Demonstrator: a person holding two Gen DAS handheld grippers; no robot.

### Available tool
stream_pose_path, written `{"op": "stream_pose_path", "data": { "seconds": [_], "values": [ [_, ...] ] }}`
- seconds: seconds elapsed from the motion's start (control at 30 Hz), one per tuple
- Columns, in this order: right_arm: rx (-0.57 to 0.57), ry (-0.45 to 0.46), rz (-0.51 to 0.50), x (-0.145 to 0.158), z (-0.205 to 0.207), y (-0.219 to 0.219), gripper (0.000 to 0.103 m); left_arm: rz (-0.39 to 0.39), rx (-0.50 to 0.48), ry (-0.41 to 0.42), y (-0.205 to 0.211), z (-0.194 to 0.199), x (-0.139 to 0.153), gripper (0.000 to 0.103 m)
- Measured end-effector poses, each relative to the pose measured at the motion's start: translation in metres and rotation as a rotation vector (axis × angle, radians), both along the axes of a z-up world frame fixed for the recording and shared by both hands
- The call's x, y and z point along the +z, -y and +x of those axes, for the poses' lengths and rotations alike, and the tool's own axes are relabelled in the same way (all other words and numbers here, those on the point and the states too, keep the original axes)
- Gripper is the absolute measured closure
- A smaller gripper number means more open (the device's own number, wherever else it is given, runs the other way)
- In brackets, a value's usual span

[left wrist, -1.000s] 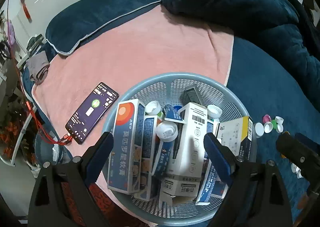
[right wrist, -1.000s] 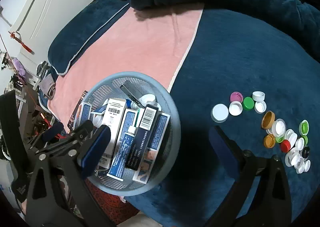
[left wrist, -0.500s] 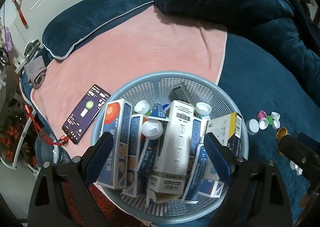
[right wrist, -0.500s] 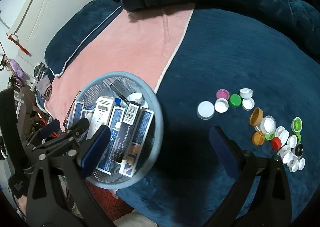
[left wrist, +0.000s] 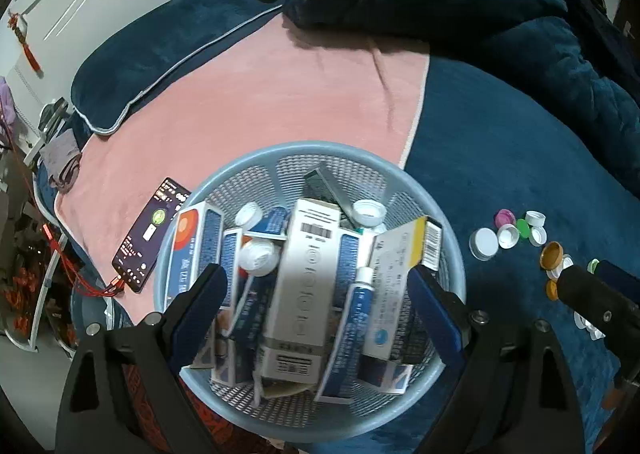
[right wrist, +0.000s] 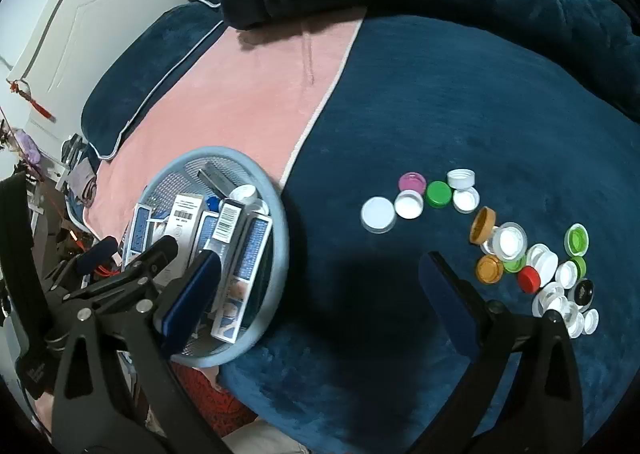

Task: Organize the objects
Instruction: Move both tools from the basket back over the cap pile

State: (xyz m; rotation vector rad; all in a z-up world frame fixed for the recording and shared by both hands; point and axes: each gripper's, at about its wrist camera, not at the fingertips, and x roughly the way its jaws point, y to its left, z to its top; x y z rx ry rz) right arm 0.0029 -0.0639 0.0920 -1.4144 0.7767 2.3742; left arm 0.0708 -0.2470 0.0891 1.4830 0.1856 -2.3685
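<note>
A round light-blue mesh basket [left wrist: 304, 145] sits on the bed, packed with medicine boxes, a tall white box [left wrist: 308, 282], a blue-and-white tube [left wrist: 358, 302] and a few white caps. My left gripper [left wrist: 318, 294] hangs open over the basket with nothing between its pads. To the right of the basket [right wrist: 224, 151], several loose bottle caps [right wrist: 508, 242] in white, green, orange, pink and red lie on the dark blue blanket. My right gripper [right wrist: 320, 286] stands open above bare blanket between the basket and the caps.
A phone [left wrist: 148, 238] on a red cable lies on the pink towel [left wrist: 260, 93] left of the basket. A dark blue pillow [left wrist: 152, 65] and a bunched quilt [left wrist: 460, 1] fill the far side. The bed's edge and floor clutter are at the left.
Both grippers have drifted to the right across the bed. The basket has slid leftward in both views and more of the caps now show. Both stay open.
</note>
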Motion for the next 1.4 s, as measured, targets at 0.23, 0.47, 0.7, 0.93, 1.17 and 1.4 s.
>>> {"op": "stream_pose_path", "data": {
  "seconds": [0.23,0.47,0.7,0.93,1.17,1.4],
  "values": [
    [-0.025,0.002,0.001,0.0,0.014,-0.014,0.003,-0.01,-0.037,0.004,-0.022,-0.007,0.0,0.01],
    [-0.055,0.004,-0.003,-0.001,0.031,-0.03,0.003,-0.019,-0.08,0.009,-0.048,-0.014,0.0,0.01],
    [-0.103,0.005,-0.006,-0.002,0.055,-0.052,0.003,-0.032,-0.127,0.016,-0.077,-0.022,-0.001,0.01],
    [-0.15,0.009,-0.008,-0.005,0.08,-0.073,0.003,-0.044,-0.175,0.026,-0.106,-0.029,-0.004,0.01],
    [-0.205,0.015,-0.01,-0.008,0.107,-0.098,0.003,-0.053,-0.228,0.035,-0.138,-0.037,-0.009,0.01],
    [-0.248,0.027,-0.009,-0.015,0.127,-0.117,0.003,-0.068,-0.29,0.049,-0.163,-0.045,-0.018,0.01]
  ]
}}
